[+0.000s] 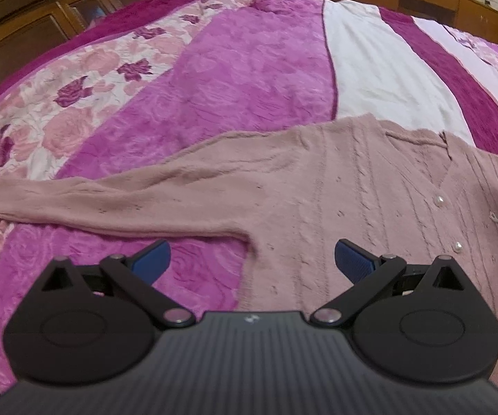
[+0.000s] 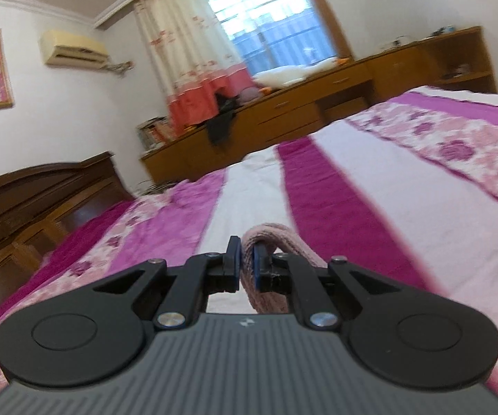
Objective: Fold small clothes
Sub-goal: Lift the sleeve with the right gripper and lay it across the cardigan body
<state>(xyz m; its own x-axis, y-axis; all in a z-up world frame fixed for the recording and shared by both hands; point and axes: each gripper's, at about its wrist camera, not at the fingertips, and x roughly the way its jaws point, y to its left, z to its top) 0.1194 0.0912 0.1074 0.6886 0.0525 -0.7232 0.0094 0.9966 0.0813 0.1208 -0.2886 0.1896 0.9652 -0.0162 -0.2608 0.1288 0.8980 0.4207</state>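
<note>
We are barely started — the pink cardigan point(image 1: 370, 214) lies flat on the bed point(image 1: 242, 79), buttons up, one sleeve stretched sideways, nothing folded. Our left claw point(image 1: 252, 259) hovers spread wide above the armpit; our right claw point(image 2: 247, 264) pinches a pink knit edge. Beyond the floral bedspread: wooden cabinets point(image 2: 318, 103), a curtained window point(image 2: 266, 24).

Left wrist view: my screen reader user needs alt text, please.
A pink knit cardigan with pearl buttons lies flat on a purple floral bedspread, one sleeve stretched left. The open left gripper hovers above its armpit area.
</note>
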